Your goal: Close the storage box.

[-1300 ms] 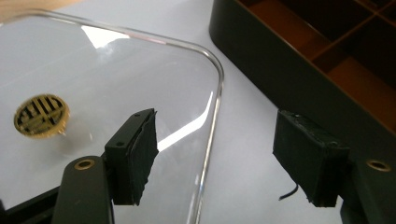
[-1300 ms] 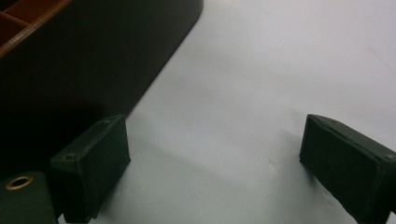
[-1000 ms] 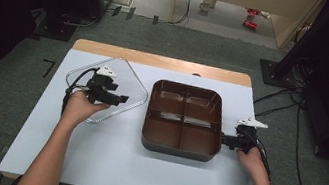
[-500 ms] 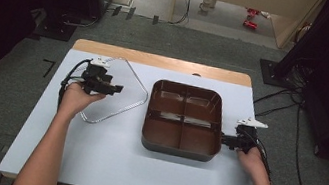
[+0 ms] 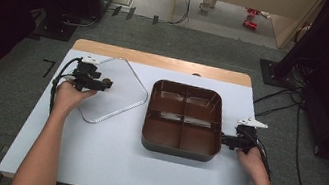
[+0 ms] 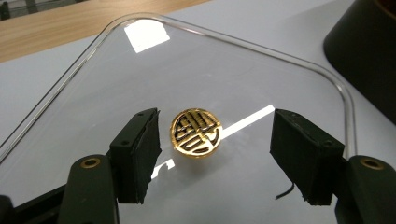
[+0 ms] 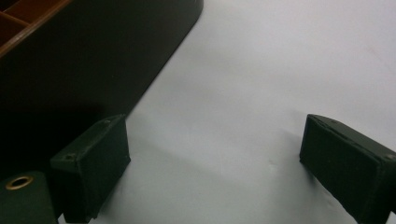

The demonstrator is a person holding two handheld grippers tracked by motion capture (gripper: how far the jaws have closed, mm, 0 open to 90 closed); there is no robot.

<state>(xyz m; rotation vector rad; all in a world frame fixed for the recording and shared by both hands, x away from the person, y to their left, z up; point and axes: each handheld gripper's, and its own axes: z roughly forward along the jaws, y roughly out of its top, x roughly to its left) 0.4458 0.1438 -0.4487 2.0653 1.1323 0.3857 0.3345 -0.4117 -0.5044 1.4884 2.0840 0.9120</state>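
Your left gripper (image 6: 215,154) has pulled back toward the tabletop's left edge over the last second, and its jaws now stand spread on either side of the gold knob (image 6: 196,131) of the clear lid (image 5: 117,89), gripping nothing; the lid lies flat near the far-left corner, just left of the brown tray (image 5: 178,148). Your right gripper (image 5: 226,140) has stayed by the tray's right wall, jaws apart and empty; I judge the lid freshly set down, or its knob about to be pinched.
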